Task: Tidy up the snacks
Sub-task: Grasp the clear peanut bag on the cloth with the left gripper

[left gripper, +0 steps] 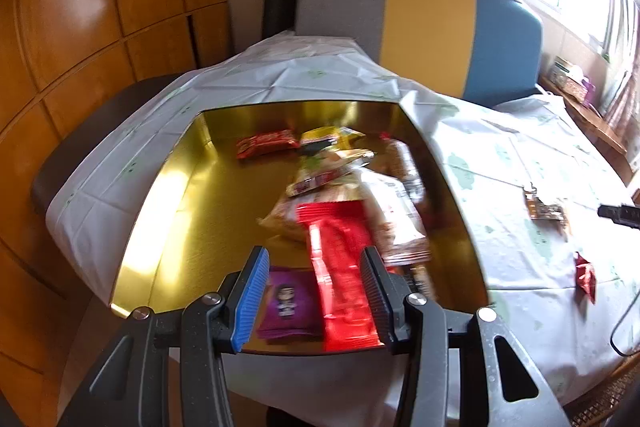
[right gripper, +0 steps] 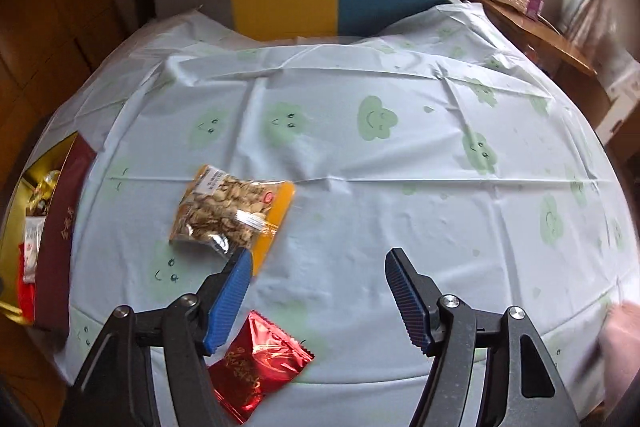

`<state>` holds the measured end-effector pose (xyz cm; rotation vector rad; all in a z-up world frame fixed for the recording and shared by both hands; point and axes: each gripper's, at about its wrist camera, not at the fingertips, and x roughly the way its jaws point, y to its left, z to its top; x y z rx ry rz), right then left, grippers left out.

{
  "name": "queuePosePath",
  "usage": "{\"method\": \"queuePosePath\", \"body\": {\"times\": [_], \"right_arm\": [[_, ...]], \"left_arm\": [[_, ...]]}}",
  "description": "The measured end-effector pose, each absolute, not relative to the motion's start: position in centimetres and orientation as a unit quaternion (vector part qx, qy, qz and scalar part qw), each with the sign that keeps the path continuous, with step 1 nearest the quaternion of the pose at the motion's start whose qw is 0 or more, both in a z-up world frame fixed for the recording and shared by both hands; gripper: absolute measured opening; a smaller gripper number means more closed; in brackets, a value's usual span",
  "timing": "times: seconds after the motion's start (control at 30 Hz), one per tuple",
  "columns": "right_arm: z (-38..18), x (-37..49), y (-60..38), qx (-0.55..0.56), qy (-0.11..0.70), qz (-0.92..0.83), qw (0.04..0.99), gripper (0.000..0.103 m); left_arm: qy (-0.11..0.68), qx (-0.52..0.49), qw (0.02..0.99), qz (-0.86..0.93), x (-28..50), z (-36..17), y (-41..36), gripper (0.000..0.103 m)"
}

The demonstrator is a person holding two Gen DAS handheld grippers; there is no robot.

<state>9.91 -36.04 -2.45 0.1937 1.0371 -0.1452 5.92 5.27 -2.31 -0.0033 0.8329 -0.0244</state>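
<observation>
As seen from the left wrist, hovered with left gripper (left gripper: 314, 255) over open gold box (left gripper: 160, 187) on the tabletop (left gripper: 500, 155), jaws spread. Found long red packet (left gripper: 340, 267) between them, close against the right pad, left pad clear of it; purple packet (left gripper: 288, 299) beside it on the box floor, other snacks heaped beyond. From the right wrist, held right gripper (right gripper: 319, 255) above the tabletop, jaws spread on nothing. Saw seed packet (right gripper: 228, 211) just beyond the left finger, red foil packet (right gripper: 260, 367) under it.
</observation>
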Motion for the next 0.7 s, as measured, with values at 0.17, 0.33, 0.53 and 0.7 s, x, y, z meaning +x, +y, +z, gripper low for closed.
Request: {"method": "queuePosePath", "body": {"times": [0.17, 0.33, 0.53, 0.7], "right_arm": [[-1.6, 9.6, -37.1, 0.129, 0.476, -0.076, 0.866, 0.071], [-1.3, 9.5, -37.2, 0.141, 0.472, -0.075, 0.867, 0.072], [-1.1, 9.3, -37.9, 0.164, 0.464, -0.077, 0.867, 0.073], [-0.9, 9.1, -38.9, 0.197, 0.456, -0.081, 0.864, 0.073]], "left_arm": [[0.394, 0.018, 0.918, -0.031, 6.1, -1.1, 3.2, 0.047], [0.39, 0.033, 0.919, -0.056, 6.5, -0.3, 0.8, 0.047], [0.391, 0.062, 0.913, -0.102, 7.1, 0.5, -2.9, 0.047], [0.397, 0.065, 0.897, -0.181, 8.0, 1.1, -7.0, 0.047]]}}
